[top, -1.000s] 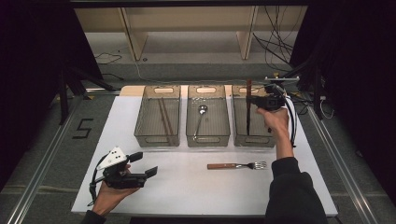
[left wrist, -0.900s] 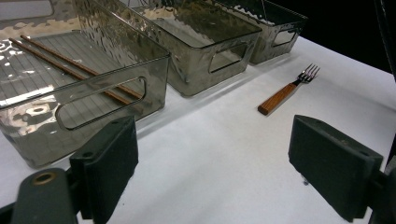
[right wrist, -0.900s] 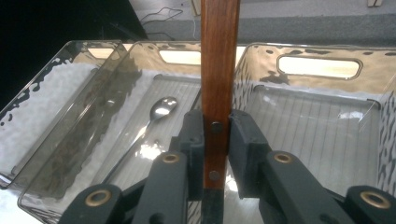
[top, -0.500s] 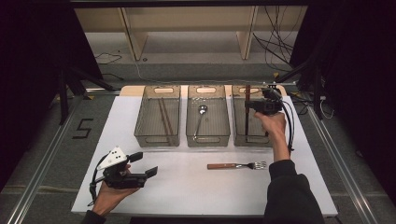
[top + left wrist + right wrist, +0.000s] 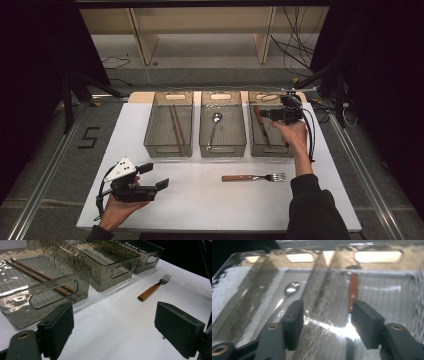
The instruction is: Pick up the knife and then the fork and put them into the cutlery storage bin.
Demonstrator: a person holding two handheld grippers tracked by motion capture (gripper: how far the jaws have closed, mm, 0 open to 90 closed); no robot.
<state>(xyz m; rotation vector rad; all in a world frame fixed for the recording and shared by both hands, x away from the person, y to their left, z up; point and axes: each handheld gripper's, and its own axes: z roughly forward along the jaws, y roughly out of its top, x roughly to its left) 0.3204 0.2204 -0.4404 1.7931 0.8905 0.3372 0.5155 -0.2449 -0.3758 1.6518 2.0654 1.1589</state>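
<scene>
right gripper (image 5: pixel 266 114): jaws just opening, nothing clamped | knife (image 5: pixel 261 125): lengthwise in right bin (image 5: pixel 287 150), wooden handle far, probably | left gripper (image 5: pixel 155 176): released

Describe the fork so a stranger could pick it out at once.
On the white table, look in front of the three clear bins. The fork lies alone on the bare surface, wooden handle pointing left, metal tines right. It is the one utensil outside a bin.
</scene>
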